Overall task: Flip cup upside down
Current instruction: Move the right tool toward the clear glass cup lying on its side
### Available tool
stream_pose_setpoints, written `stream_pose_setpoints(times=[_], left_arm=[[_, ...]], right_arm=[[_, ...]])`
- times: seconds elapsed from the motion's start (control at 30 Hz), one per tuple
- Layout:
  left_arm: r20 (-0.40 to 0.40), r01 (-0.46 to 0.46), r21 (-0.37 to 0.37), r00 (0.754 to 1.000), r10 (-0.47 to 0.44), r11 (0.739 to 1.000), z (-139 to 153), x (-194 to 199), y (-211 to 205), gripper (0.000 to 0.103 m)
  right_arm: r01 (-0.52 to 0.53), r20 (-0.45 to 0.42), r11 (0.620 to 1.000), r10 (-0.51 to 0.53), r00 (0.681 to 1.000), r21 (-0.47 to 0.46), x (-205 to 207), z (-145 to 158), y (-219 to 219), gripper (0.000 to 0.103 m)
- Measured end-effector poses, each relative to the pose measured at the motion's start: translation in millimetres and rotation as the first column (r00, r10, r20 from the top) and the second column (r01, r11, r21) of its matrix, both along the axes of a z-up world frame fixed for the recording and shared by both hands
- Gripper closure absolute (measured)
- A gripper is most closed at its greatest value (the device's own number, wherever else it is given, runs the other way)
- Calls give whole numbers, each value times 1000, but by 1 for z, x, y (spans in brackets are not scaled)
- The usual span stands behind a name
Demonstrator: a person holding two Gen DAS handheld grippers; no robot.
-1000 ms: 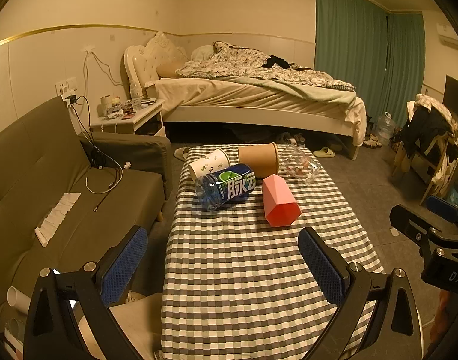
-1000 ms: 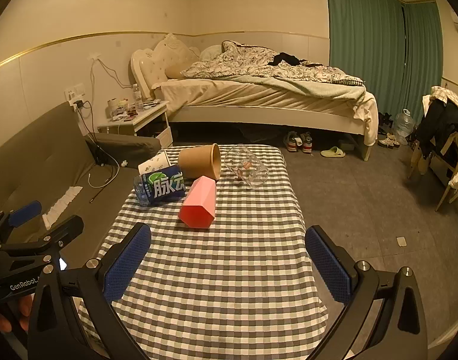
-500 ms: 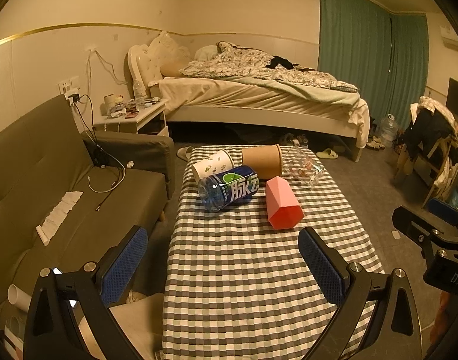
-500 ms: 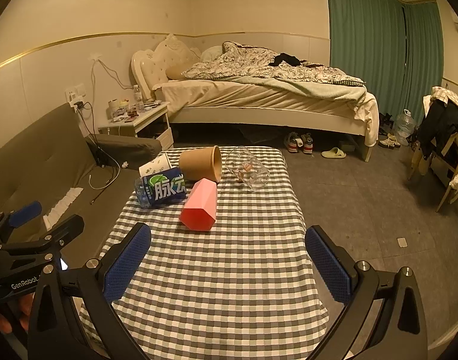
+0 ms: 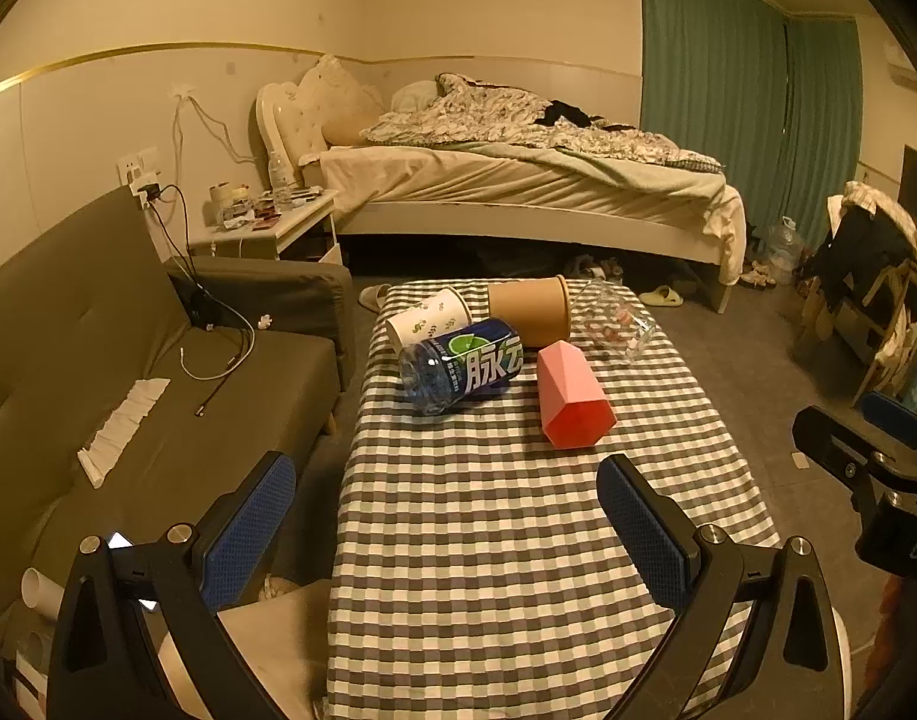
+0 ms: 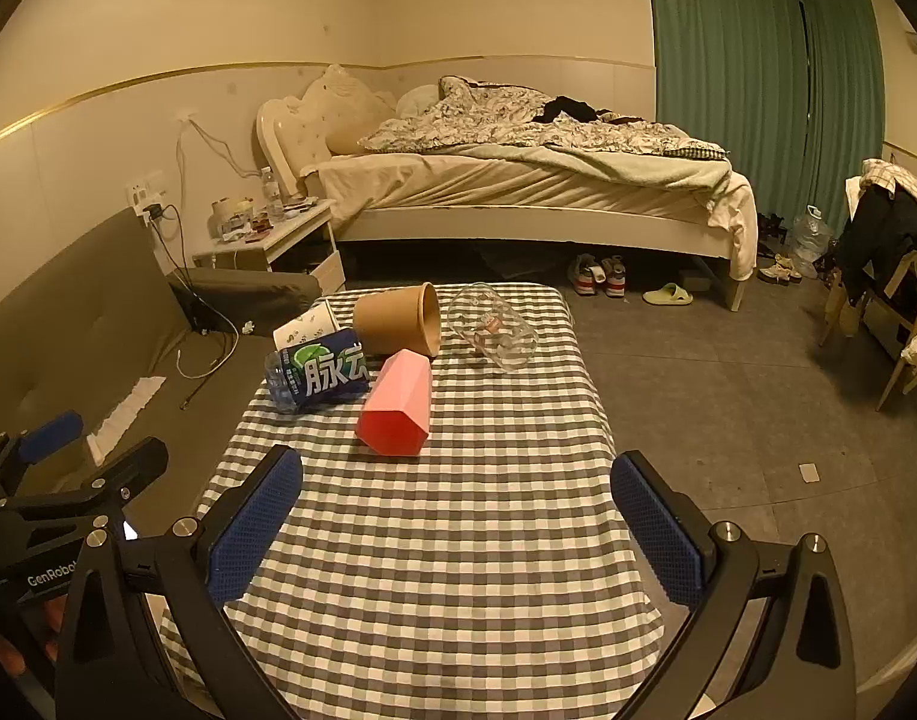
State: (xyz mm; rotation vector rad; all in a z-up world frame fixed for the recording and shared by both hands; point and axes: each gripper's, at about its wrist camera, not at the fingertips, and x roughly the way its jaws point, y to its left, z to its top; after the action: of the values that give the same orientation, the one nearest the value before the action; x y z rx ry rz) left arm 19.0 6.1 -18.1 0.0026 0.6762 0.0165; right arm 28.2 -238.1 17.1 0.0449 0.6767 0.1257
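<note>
Cups lie tipped at the bench's (image 5: 518,540) far end, left to right: patterned paper cup (image 5: 428,324), brown cup (image 5: 527,309), pink cup (image 5: 569,399), clear cup (image 5: 617,327) (bottle (image 5: 461,366) touches the first two). Left tongs (image 5: 446,531) and right tongs (image 6: 458,528) gape empty over bare checked cloth, well apart from the cups.

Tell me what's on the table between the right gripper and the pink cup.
Nothing: in the right wrist view only bare checked tablecloth lies between the open right gripper and the pink cup, which lies on its side.
</note>
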Motion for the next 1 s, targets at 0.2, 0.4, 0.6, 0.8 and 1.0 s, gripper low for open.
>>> stream_pose_setpoints(times=[0.2,0.4,0.6,0.8,1.0], left_arm=[[-4,-13,0,1000,13,1000,4,11,-2,0],[-5,-34,-6,999,34,999,9,37,-2,0],[-20,-53,-6,998,52,999,6,77,-7,0],[-65,-83,3,994,83,997,-18,129,-13,0],[-128,-130,22,983,132,991,-58,171,-10,0]], right_arm=[[-10,-6,1000,10,1000,-8,7,-3,-2,0],[-26,11,999,27,1000,-47,28,6,-6,0],[-49,21,997,51,999,-61,67,15,-11,0],[-101,-8,992,101,995,-78,135,-1,-16,0],[-153,-96,983,143,985,-105,224,-45,-18,0]])
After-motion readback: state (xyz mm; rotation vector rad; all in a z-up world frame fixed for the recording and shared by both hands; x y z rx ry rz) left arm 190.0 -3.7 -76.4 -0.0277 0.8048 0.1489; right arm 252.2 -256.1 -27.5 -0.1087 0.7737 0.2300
